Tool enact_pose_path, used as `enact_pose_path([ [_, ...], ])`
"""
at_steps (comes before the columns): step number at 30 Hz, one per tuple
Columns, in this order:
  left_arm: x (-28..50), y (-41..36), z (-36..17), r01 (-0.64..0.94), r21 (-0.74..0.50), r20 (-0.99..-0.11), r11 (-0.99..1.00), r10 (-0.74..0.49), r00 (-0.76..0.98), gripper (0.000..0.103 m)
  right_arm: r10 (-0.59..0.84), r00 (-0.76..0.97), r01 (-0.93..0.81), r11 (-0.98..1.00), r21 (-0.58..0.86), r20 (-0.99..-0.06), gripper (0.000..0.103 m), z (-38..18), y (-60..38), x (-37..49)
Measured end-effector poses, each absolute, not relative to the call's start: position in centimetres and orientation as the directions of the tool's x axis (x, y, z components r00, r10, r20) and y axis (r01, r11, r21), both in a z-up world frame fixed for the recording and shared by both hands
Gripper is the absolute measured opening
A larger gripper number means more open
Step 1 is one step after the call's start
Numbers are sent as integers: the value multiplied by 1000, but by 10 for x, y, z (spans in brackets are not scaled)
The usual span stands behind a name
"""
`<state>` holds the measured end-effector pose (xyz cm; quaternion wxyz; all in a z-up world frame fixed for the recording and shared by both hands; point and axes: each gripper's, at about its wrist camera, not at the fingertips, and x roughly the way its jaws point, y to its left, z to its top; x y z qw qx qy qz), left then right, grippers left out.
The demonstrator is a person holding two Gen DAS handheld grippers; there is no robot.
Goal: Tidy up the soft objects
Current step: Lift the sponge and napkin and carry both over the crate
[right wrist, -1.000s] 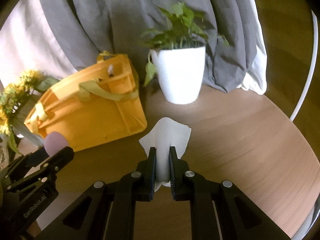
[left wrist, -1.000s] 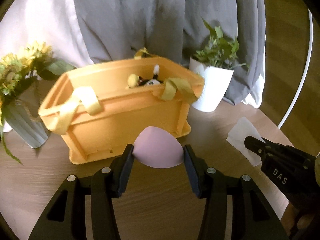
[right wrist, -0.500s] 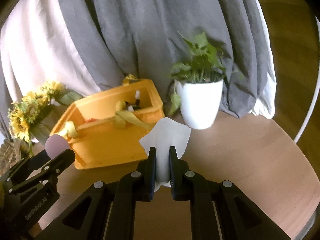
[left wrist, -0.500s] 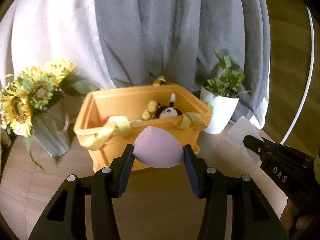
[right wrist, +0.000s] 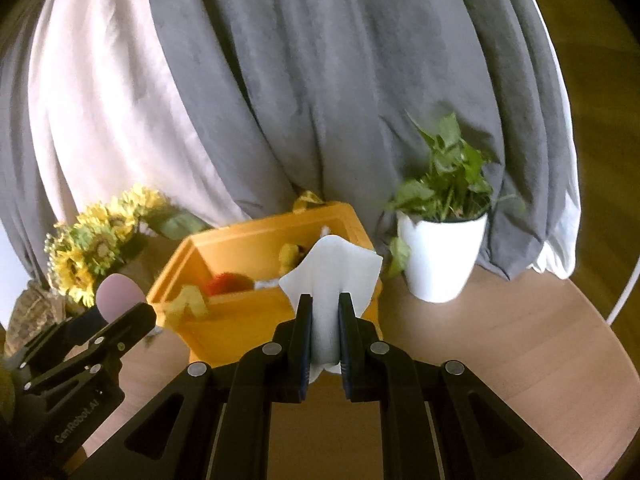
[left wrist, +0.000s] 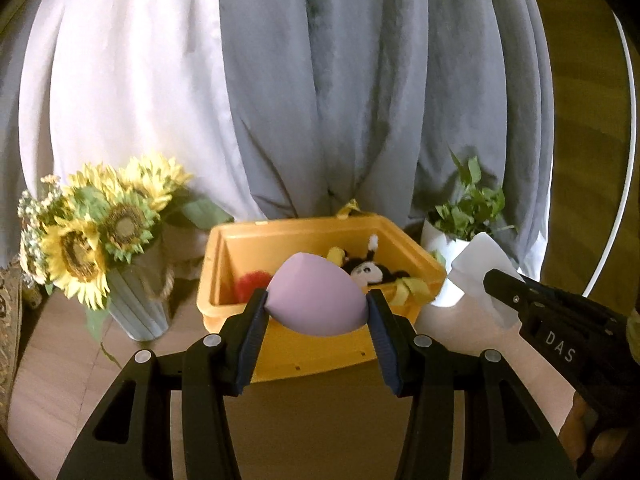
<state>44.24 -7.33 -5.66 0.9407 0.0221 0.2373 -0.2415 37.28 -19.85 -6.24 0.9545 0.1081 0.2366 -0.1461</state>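
Two tools grip: left tool, marked "GenRobot.AI", a pink sponge; right tool, "DAS", a white tissue.

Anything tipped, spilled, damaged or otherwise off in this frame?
Nothing stands out. The orange bin sits level with plush toys inside it. The sunflower vase and potted plant stand upright. The left gripper holds a pink sponge, and the right gripper holds a white tissue.

Home room: draped curtains, sunflower vase, potted plant, wooden table.
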Motion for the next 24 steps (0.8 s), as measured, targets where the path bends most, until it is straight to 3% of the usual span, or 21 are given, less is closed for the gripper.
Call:
enact_pose_path([
  [16, 475, -60, -28, 415, -31, -384, 909, -394, 835, 49, -154, 901, 235, 959, 158, -405, 13, -34, -184, 414],
  [24, 503, -64, -30, 397, -26, -388, 918, -375, 842, 49, -109, 912, 190, 966, 173, -395, 13, -32, -185, 443],
])
